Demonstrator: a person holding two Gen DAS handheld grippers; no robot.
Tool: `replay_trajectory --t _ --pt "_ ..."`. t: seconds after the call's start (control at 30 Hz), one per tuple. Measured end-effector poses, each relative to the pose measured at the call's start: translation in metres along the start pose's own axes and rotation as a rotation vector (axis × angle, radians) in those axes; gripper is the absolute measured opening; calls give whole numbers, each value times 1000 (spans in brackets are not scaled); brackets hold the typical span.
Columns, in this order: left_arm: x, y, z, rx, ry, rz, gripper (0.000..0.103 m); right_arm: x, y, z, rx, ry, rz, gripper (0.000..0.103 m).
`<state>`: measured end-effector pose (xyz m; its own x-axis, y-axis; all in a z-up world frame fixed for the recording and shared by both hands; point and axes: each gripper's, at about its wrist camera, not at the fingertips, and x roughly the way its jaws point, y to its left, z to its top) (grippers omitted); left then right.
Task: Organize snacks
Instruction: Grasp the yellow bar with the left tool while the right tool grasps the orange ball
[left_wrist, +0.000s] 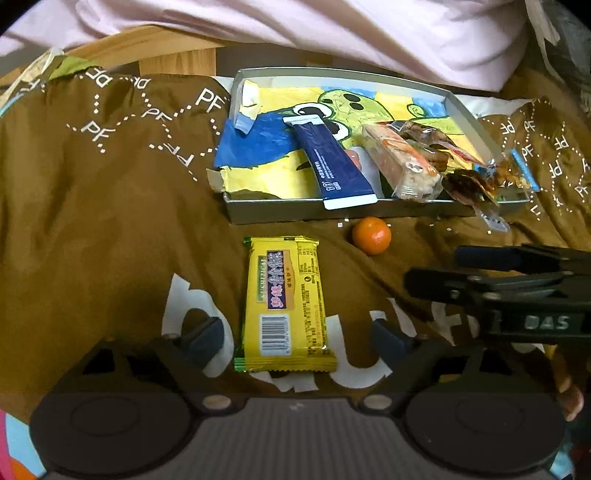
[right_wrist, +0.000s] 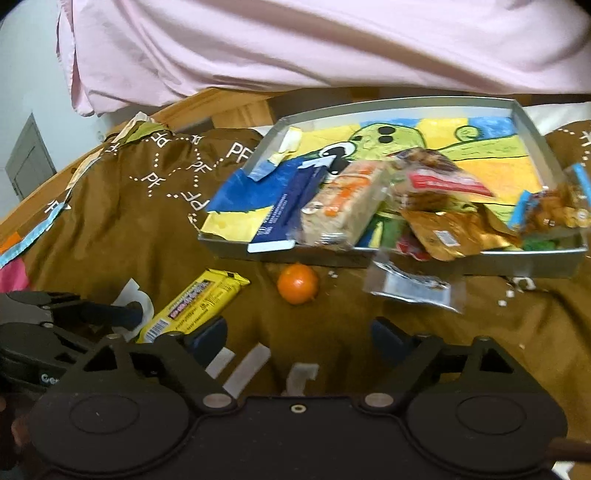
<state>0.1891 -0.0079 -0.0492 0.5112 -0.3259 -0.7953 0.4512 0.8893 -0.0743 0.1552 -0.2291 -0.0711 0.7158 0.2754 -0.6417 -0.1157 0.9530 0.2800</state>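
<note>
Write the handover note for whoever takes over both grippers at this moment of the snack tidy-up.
Left gripper: open, jaws either side of the yellow snack pack, not visibly pressing it.
Right gripper: open, empty, over the brown cloth.
Done: the blue packet, the rice bar and several other wrapped snacks lie in the grey box.
Left: the yellow pack, the small orange and the clear packet at the box's front wall are still on the cloth.

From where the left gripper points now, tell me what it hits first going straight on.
Most likely the yellow snack packet, lying on the brown cloth between the left gripper's open fingers. Beyond it stands the tray. Depth is uncertain.
</note>
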Motion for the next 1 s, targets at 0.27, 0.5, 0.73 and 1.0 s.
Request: replay_trajectory --t 0.27,0.5,0.73,1.0 --pt "6 4 4 7 37 43 60 21 8 11 -56 27 -19 59" --pt "8 5 6 1 44 51 58 46 10 18 -59 42 -60 56" --pt "12 11 12 -22 51 37 57 57 10 23 -28 32 -85 46" --pt "13 9 13 -31 71 37 52 55 15 21 -44 43 -86 34"
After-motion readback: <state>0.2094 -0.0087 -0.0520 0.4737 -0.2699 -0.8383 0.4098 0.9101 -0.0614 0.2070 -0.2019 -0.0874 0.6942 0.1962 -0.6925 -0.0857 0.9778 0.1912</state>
